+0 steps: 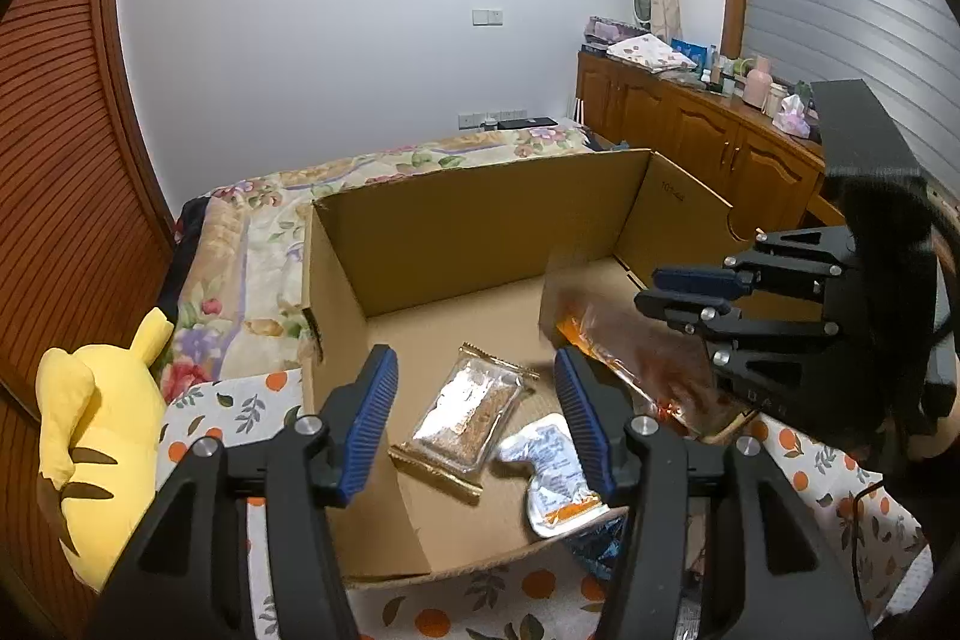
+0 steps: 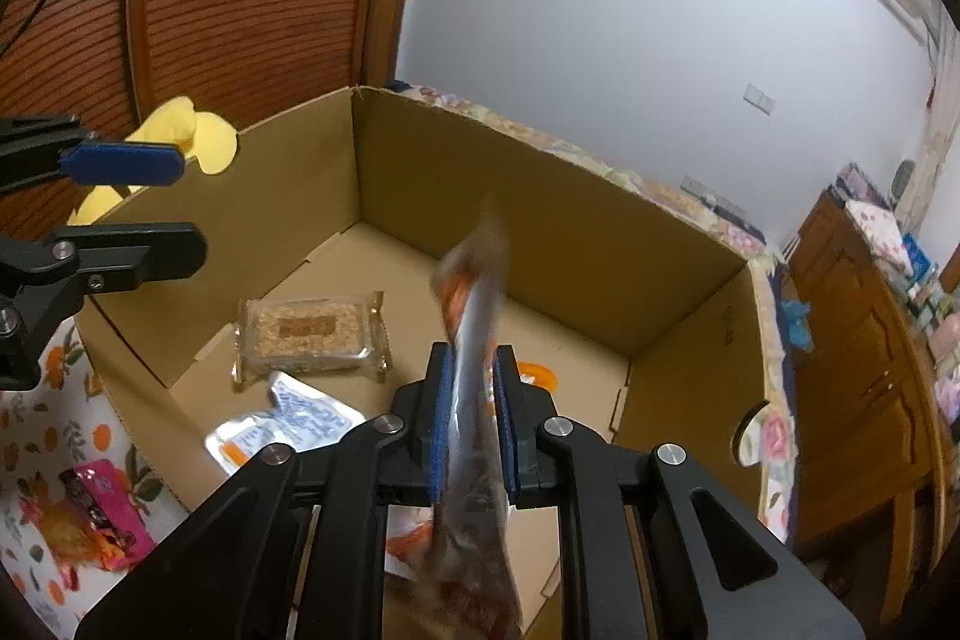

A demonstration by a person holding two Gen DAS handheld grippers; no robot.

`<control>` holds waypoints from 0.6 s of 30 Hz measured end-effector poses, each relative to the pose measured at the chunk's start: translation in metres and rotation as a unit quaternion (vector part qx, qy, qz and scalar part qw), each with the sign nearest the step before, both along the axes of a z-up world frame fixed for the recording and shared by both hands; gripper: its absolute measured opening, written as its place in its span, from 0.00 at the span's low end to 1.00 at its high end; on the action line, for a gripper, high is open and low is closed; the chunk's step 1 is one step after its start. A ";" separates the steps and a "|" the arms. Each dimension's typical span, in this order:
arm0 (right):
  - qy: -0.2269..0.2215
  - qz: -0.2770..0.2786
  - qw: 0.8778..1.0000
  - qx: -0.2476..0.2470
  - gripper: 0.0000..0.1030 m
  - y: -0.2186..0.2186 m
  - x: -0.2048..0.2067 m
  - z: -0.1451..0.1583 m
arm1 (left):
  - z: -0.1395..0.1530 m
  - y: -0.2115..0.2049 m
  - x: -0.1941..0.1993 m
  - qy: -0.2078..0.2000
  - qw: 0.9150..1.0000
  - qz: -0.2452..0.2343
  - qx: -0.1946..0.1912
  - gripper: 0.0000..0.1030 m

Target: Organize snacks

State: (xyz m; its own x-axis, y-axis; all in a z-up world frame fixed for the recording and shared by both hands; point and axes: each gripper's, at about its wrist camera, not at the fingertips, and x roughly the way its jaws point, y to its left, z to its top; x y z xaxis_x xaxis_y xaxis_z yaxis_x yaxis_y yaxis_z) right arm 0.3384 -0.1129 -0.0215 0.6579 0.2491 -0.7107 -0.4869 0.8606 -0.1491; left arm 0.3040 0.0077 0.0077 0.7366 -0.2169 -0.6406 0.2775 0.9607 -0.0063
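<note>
An open cardboard box [image 1: 480, 220] [image 2: 540, 196] stands on a fruit-print cloth. On its floor lie a clear cereal-bar packet [image 1: 468, 415] [image 2: 309, 334] and a white pouch with blue print [image 1: 555, 472] [image 2: 282, 427]. My right gripper [image 2: 474, 388] [image 1: 690, 292] is shut on an orange and brown snack packet [image 2: 474, 316] [image 1: 636, 352], held over the box's right side and blurred. My left gripper [image 1: 477, 400] [image 2: 129, 202] is open and empty, above the box's near left edge.
A yellow plush toy [image 1: 90, 436] sits left of the box. A pink snack packet [image 2: 99, 514] lies on the cloth outside the box. A bed with floral cover [image 1: 372, 172] is behind. A wooden cabinet [image 1: 708, 136] with clutter runs along the right.
</note>
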 end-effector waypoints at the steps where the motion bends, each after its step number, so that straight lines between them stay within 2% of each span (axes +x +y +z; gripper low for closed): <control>1: -0.003 -0.003 1.000 0.006 0.18 -0.002 -0.001 0.001 | 0.000 0.002 -0.002 0.000 1.000 0.000 -0.001 0.54; 3: -0.013 -0.013 1.000 0.017 0.23 -0.005 -0.004 0.006 | 0.000 0.004 -0.005 -0.002 1.000 0.002 -0.003 0.54; 9: -0.025 -0.018 0.999 0.045 0.26 -0.014 -0.024 0.021 | 0.001 0.012 -0.026 -0.008 1.000 0.005 -0.010 0.55; 18: -0.041 -0.013 0.996 0.078 0.43 -0.025 -0.089 0.042 | 0.004 0.020 -0.075 -0.017 1.000 -0.001 -0.016 0.58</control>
State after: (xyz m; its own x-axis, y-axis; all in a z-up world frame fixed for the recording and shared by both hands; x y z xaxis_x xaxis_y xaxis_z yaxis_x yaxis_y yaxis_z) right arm 0.2494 -0.1380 0.0202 0.7193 0.3348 -0.6087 -0.4567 0.8881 -0.0513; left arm 0.2293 0.0274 0.0116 0.7571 -0.2380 -0.6083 0.2791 0.9599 -0.0282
